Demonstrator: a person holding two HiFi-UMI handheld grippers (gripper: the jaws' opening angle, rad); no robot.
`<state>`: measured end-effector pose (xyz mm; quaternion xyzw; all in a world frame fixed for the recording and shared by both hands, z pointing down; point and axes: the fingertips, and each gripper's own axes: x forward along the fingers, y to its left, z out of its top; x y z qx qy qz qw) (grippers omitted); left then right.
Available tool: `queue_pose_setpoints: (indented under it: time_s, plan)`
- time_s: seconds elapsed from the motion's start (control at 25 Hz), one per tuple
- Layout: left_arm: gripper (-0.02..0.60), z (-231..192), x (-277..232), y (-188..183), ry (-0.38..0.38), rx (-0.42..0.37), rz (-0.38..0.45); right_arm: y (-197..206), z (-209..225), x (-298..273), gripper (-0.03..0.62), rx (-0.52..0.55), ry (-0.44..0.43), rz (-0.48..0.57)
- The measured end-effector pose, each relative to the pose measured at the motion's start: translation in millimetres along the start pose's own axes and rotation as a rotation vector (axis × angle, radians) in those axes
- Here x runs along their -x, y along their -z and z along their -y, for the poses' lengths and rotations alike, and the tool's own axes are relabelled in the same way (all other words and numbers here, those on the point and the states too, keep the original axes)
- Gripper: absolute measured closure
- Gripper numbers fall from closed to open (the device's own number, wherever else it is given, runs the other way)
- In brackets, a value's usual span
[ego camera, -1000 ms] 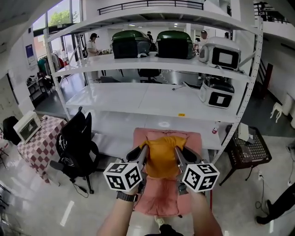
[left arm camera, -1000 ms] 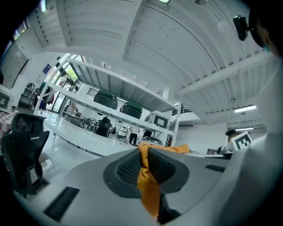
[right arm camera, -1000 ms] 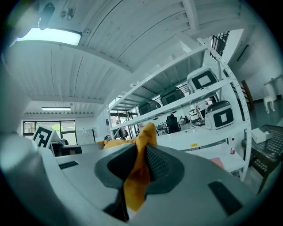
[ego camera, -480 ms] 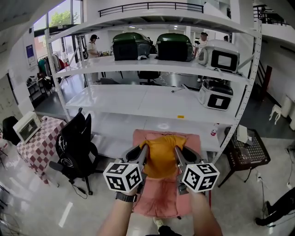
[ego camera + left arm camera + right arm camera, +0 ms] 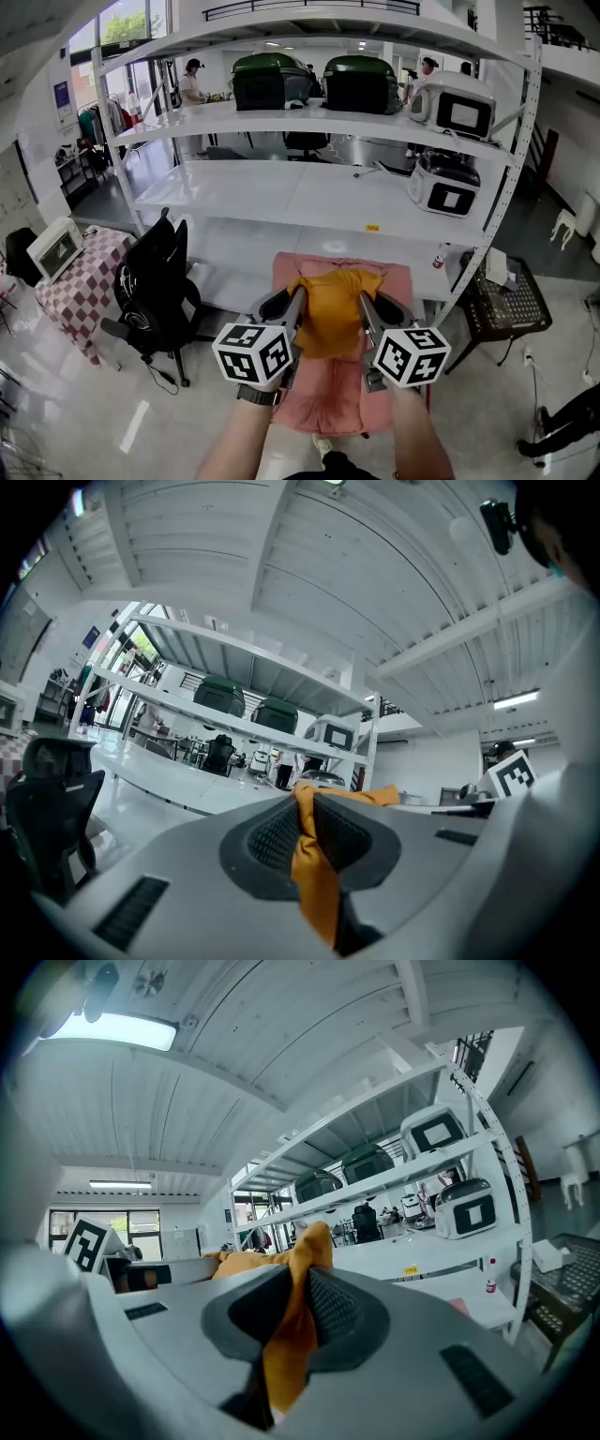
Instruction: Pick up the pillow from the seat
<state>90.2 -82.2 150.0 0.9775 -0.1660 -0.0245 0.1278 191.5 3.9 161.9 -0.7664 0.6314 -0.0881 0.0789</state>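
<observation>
The left claw (image 5: pixel 292 302) was clamped on the left edge of the orange pillow (image 5: pixel 330 309), and the right claw (image 5: pixel 367 306) was clamped on its right edge. The pillow hung stretched between the two of them. In the left gripper view, a fold of orange cloth was pinched tight between the ribbed pads of the left claw (image 5: pixel 305 808) and trailed down the middle. The right gripper view showed the right claw (image 5: pixel 298 1283) the same way, with the pillow (image 5: pixel 286 1335) bunched between its jaws and poking up past the tips.

Seen from the head view, the pillow sat over the upper part of the pink seat (image 5: pixel 328 403). Whether it still touched the cover could not be told.

Behind the seat stood a tall white shelf rack (image 5: pixel 281 197). Two green-lidded boxes (image 5: pixel 267 80) sat on its upper shelf and white machines (image 5: pixel 450 105) at its right end. A black office chair (image 5: pixel 155 281) stood to the left on the pale glossy floor (image 5: pixel 75 412), with a desk (image 5: pixel 80 281) under a checked cloth beyond it.
</observation>
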Motion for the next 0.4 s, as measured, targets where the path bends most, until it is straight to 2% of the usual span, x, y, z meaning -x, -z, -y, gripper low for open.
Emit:
queue_pose_setpoints:
  time_s: [0.4]
  plan:
    - [0.541, -6.9, -7.5, 8.3, -0.001, -0.001, -0.016, 11.5, 5.5, -7.7, 0.540, -0.003, 0.012, -0.020]
